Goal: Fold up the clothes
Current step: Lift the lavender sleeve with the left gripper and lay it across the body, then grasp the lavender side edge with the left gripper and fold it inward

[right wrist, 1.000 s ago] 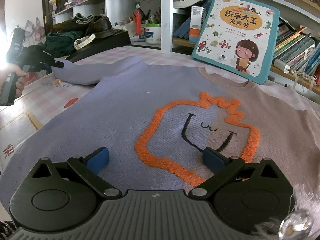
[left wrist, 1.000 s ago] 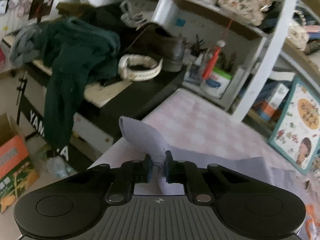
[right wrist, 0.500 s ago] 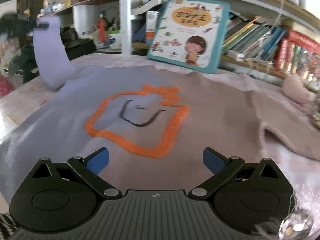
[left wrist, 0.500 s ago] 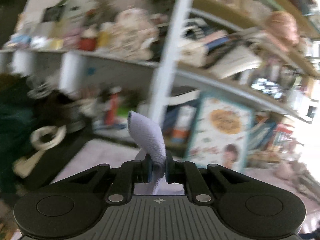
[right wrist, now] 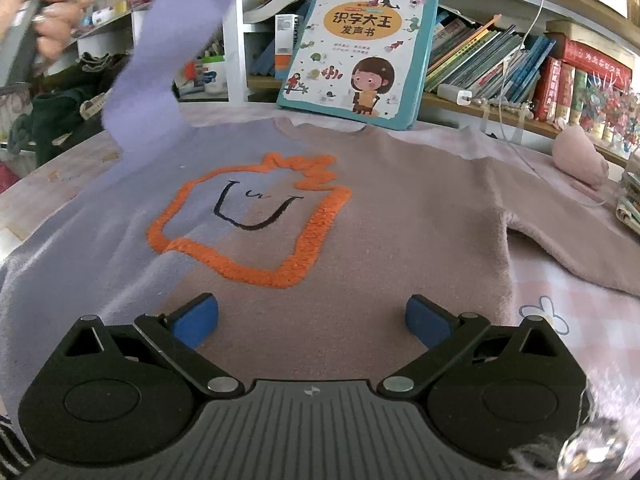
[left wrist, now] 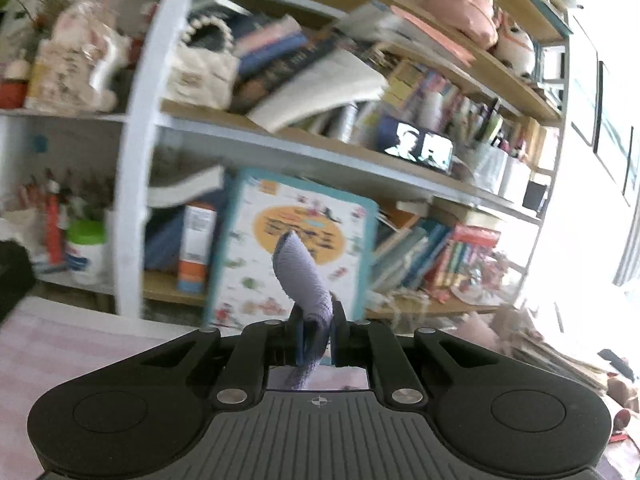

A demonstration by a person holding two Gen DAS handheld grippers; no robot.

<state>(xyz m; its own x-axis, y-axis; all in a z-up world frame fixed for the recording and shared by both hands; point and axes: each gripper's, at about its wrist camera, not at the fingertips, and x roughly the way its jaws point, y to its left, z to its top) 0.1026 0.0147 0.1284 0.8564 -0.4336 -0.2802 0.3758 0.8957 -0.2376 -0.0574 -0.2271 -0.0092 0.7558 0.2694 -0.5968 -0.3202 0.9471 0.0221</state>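
Sweater: laid flat, face up, on the checked surface; half lilac, half dusty pink, orange outlined face on the chest.
Lilac sleeve: lifted off the surface, held high at the cuff, hanging down to the shoulder.
Pink sleeve: lying flat, spread out to the side, untouched.
Left gripper: jaws closed on the sleeve cuff; cuff end is seen sticking up past the pads, fabric also trailing below.
Right gripper: jaws wide open, nothing held; hovering low over the hem area, contact with fabric cannot be told.
Step judged: sleeve being carried across toward the chest for the first fold; body folds not yet done.
Risk 1: cuff could slip out, since only a narrow bite of thick knit is pinched.
Risk 2: shoulder and body could be dragged and bunched if the sleeve is pulled taut, as nothing pins the sweater down.
Risk 3: children's book leaning on the shelf just behind the collar could be knocked by a swung sleeve.
Risk 4: sleeve could land twisted or crooked over the print.
Left wrist view only: grip detail at the pads; sweater body not visible, background blurred.
Right wrist view only: whole garment layout, hanging sleeve, person's hand on the left tool, pink plush at the far edge.
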